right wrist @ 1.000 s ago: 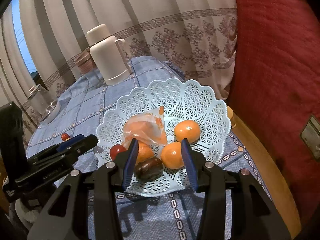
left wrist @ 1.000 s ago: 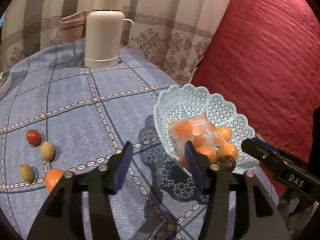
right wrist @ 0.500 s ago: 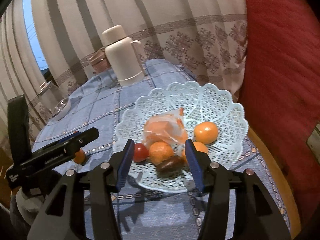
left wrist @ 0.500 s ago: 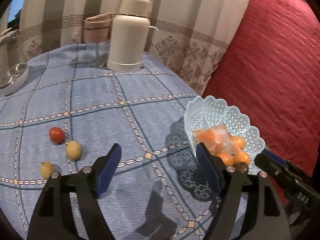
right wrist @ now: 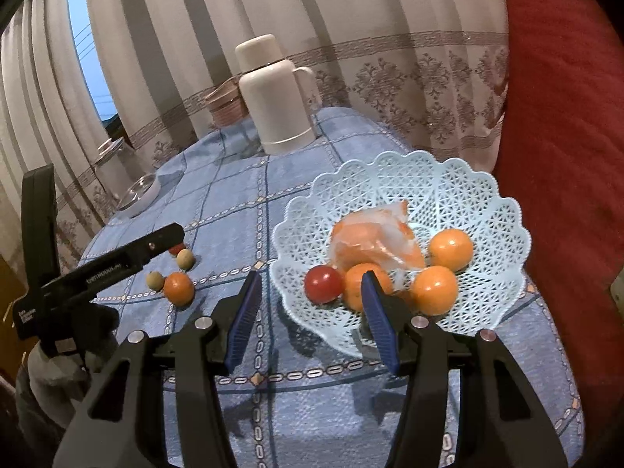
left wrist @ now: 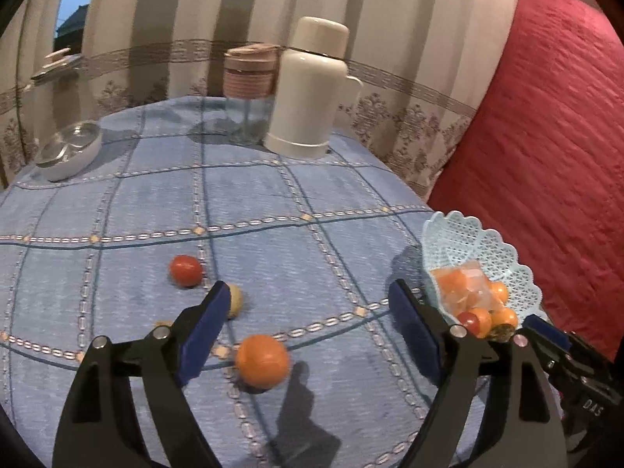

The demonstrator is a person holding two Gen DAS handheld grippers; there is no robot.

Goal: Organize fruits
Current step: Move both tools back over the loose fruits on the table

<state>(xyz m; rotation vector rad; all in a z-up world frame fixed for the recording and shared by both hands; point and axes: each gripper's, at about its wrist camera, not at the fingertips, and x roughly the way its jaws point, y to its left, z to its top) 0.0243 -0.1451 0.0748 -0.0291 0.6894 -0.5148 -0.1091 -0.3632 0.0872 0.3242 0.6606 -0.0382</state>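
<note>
A pale blue lattice basket point(right wrist: 468, 179) holds several oranges, a red tomato point(right wrist: 323, 284) and a clear bag of orange pieces point(right wrist: 374, 238). My right gripper point(right wrist: 311, 276) is open just in front of the basket, with nothing between its fingers. Loose on the blue cloth lie an orange point(left wrist: 262, 360), a red tomato point(left wrist: 186, 270) and a pale yellow fruit point(left wrist: 234, 300); another is mostly hidden behind my left finger. My left gripper point(left wrist: 308, 286) hovers over them with its jaws opening. The orange sits low between them, untouched. The basket point(left wrist: 468, 234) is at its right.
A cream thermos point(left wrist: 312, 85) and a glass jar with a pink lid point(left wrist: 249, 89) stand at the back of the table. A lidded white bowl point(left wrist: 70, 152) is at the back left. A red cushion point(left wrist: 546, 136) rises right of the basket, and curtains hang behind.
My left gripper has swung left from the basket to the loose fruits and its jaws have spread. My right gripper has drawn back from the basket and opened a little.
</note>
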